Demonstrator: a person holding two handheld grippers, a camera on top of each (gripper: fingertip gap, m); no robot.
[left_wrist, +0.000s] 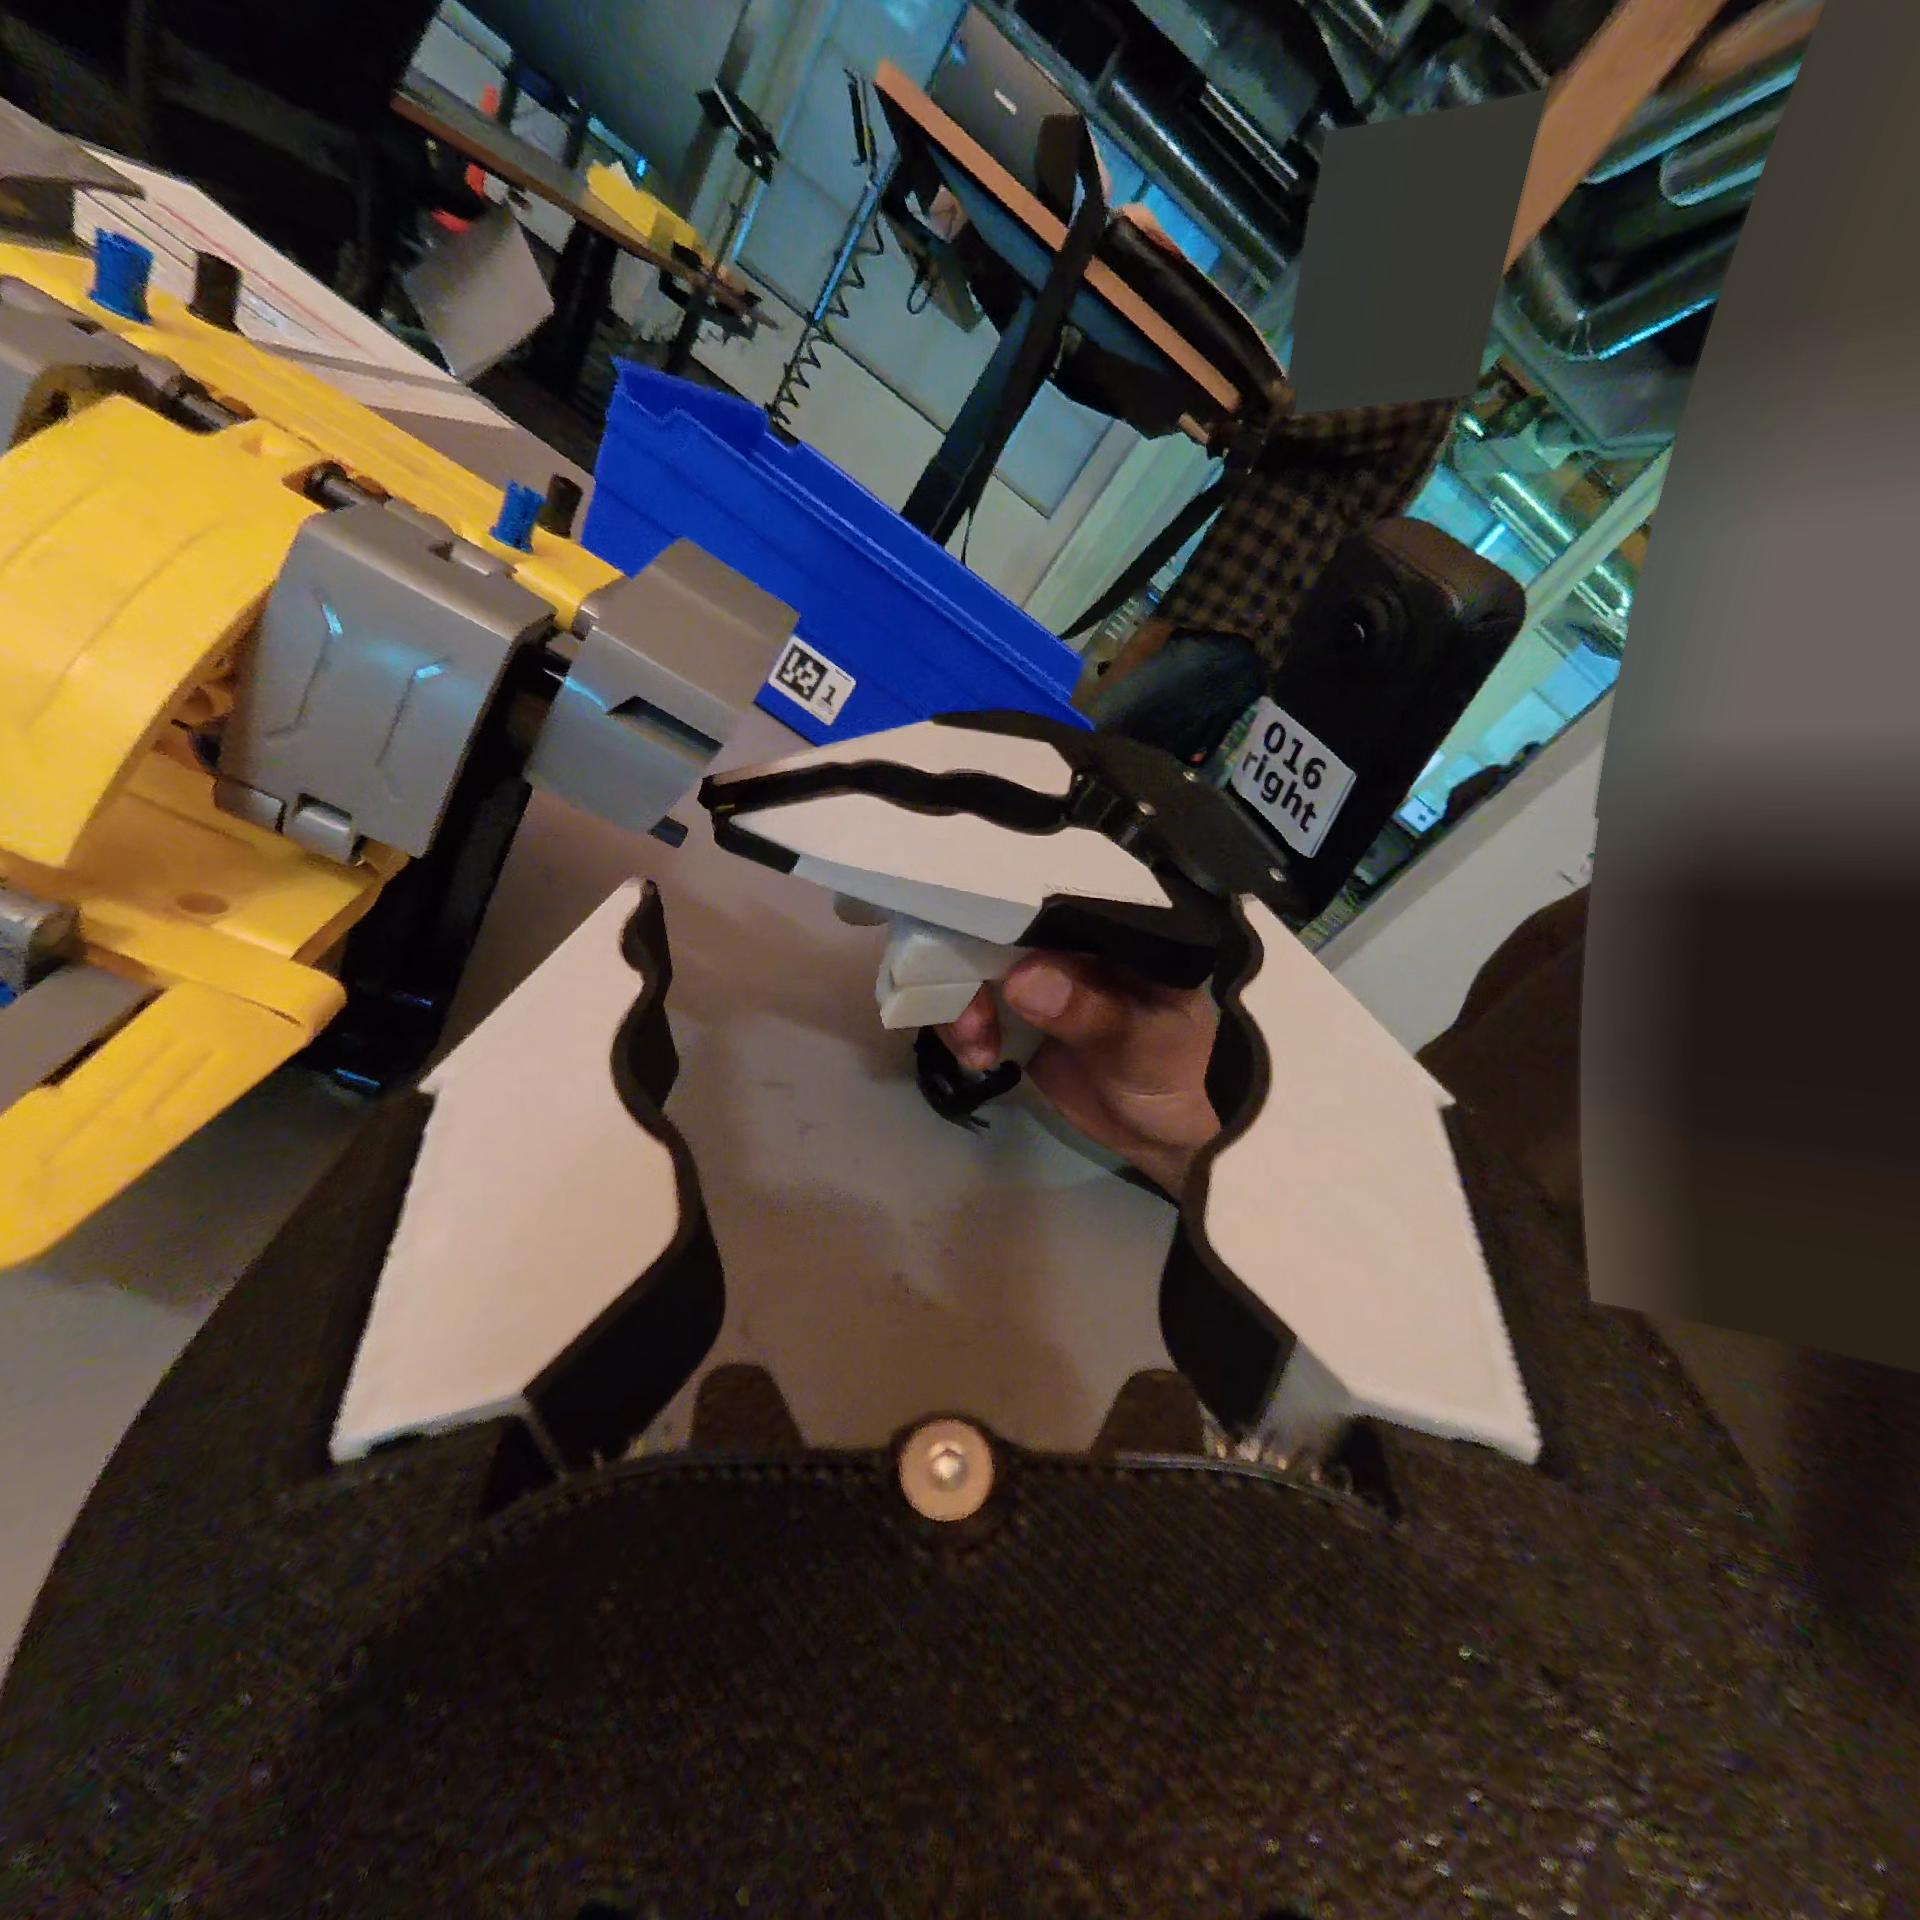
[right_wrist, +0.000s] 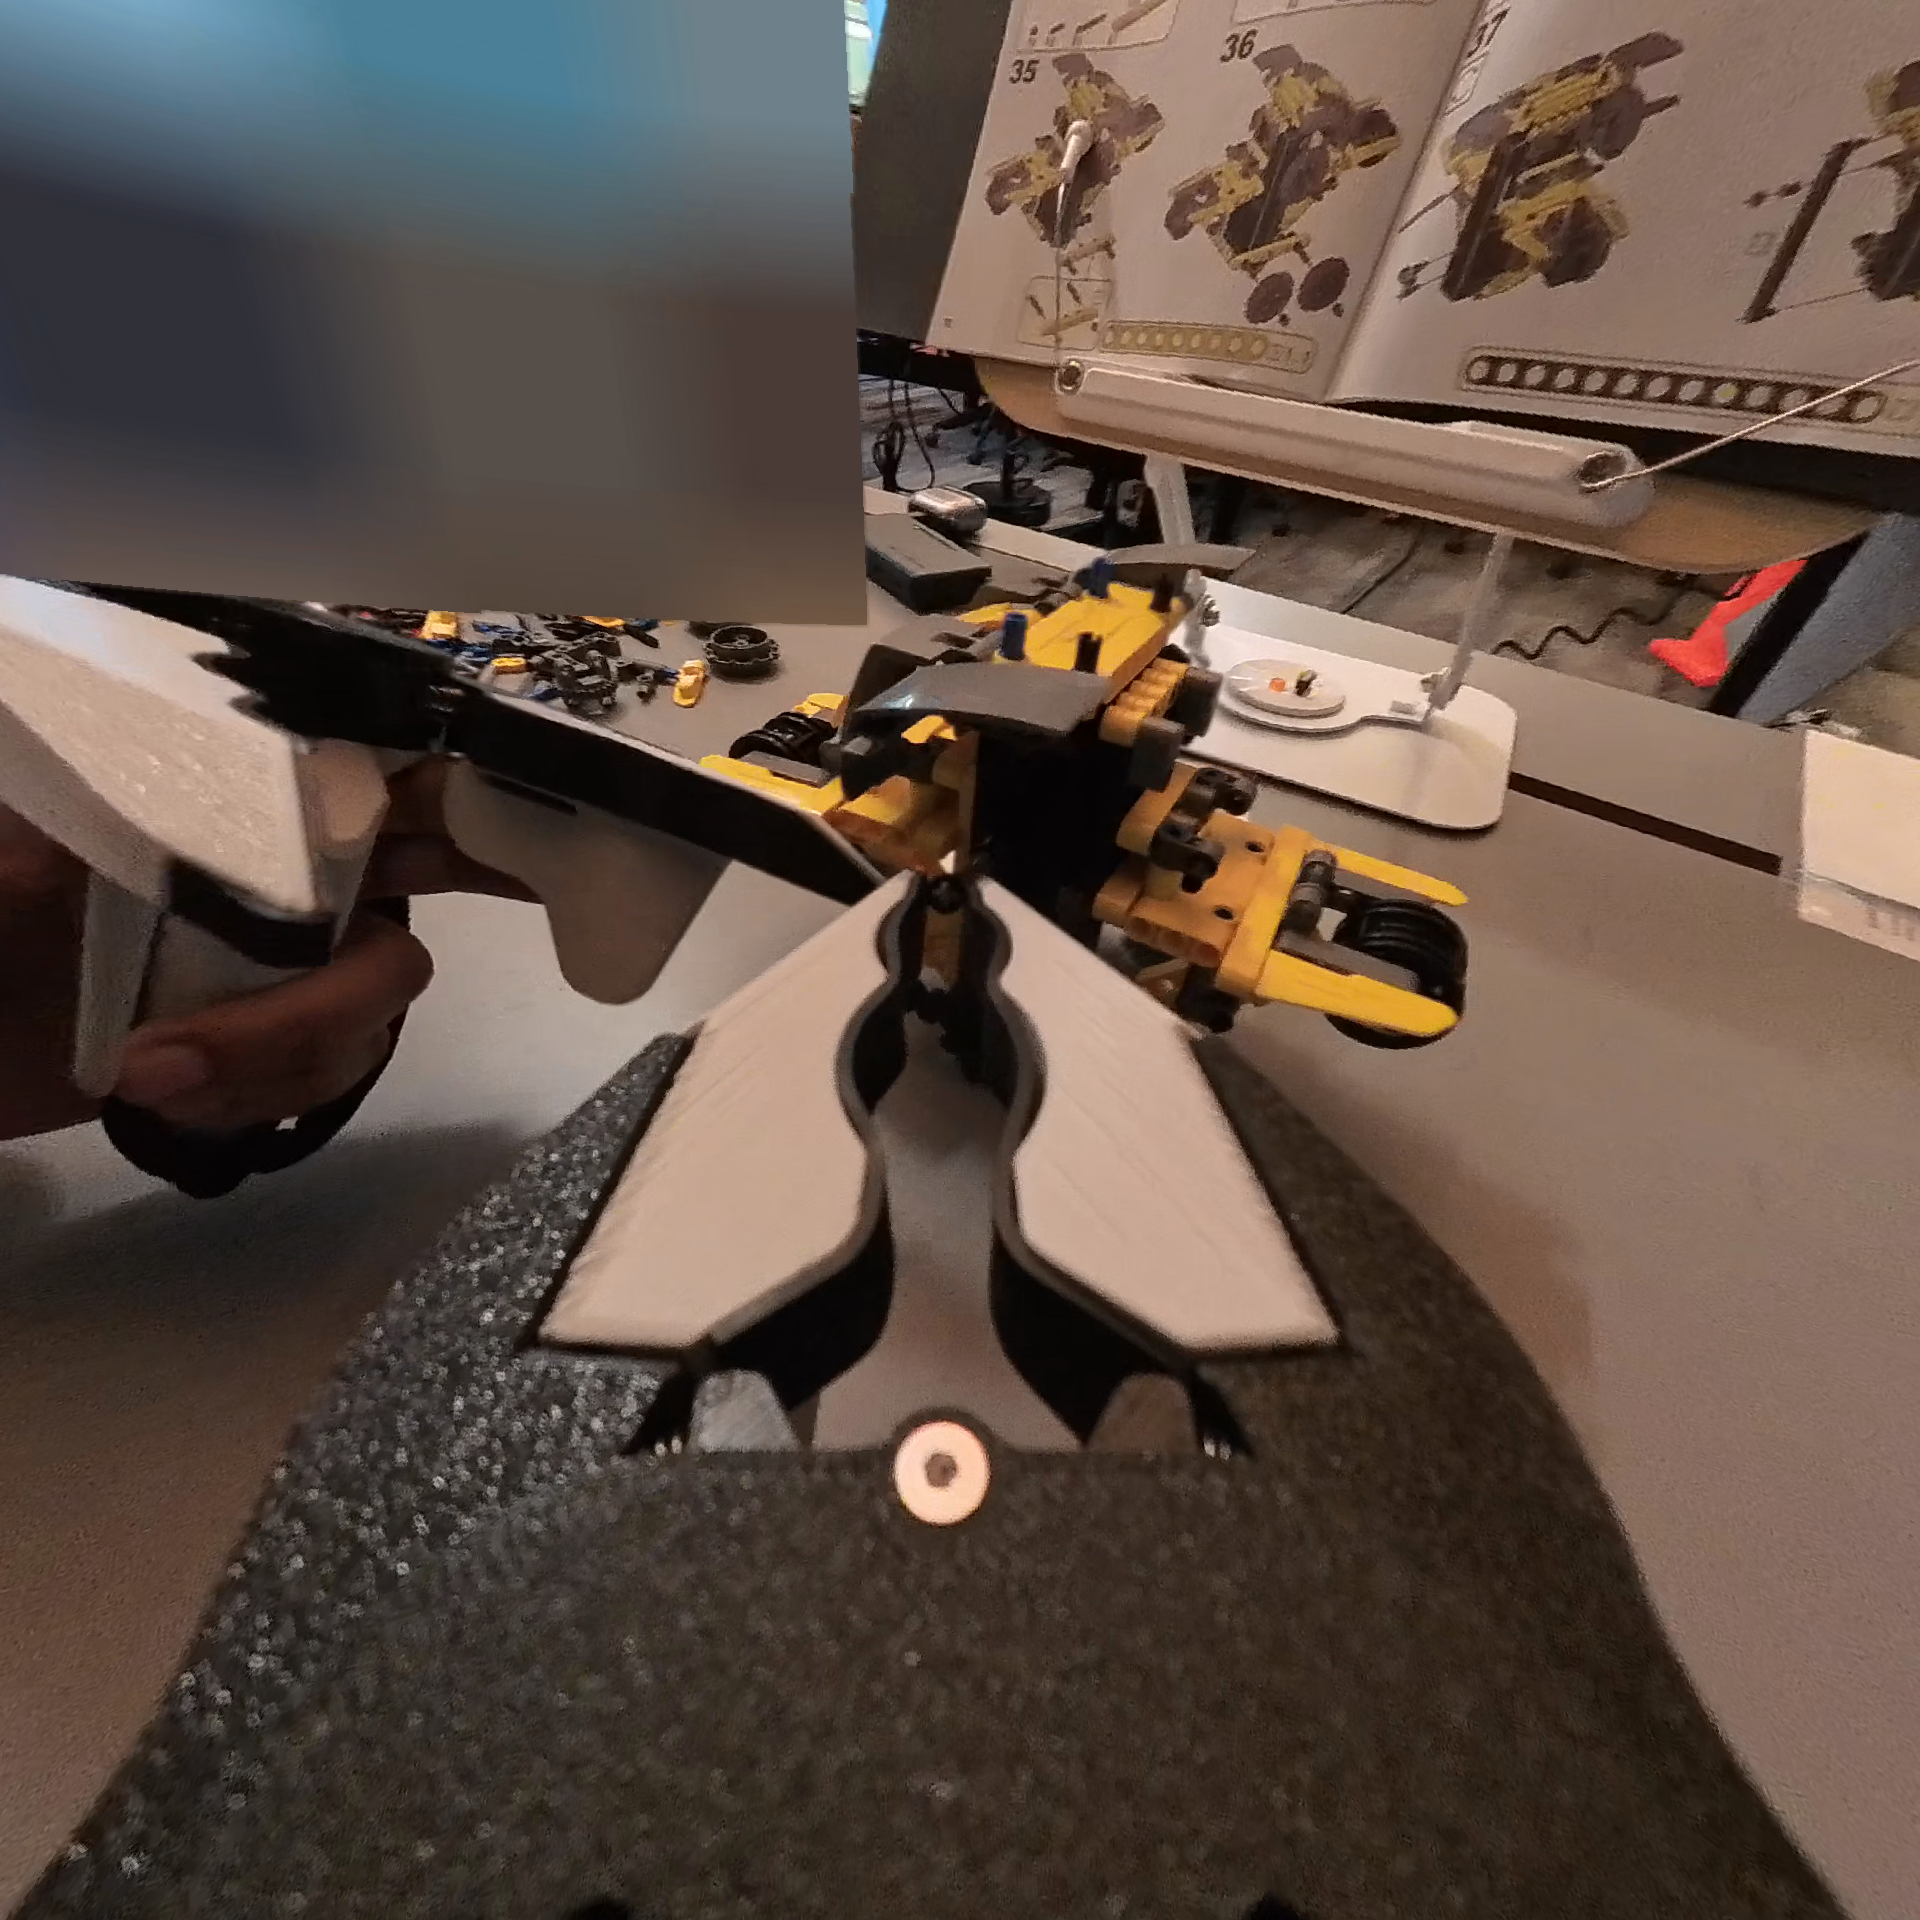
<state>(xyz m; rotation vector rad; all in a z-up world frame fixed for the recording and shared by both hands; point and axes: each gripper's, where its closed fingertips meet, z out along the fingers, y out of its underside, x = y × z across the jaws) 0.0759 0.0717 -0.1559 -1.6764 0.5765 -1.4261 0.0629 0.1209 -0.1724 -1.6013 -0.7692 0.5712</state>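
A yellow, grey and black brick-built vehicle model stands on the grey table. It also shows in the right wrist view. My right gripper is shut on a small black pin and holds it against the model's near end. In the left wrist view the right gripper has its tips at the model's grey end block. My left gripper is open and empty, just to the right of the model. It shows side-on in the right wrist view, close to the right gripper's tips.
A blue bin stands behind the model. An open instruction booklet rests on a white stand behind the model. Loose small parts lie at the far left. A white box is at the right edge.
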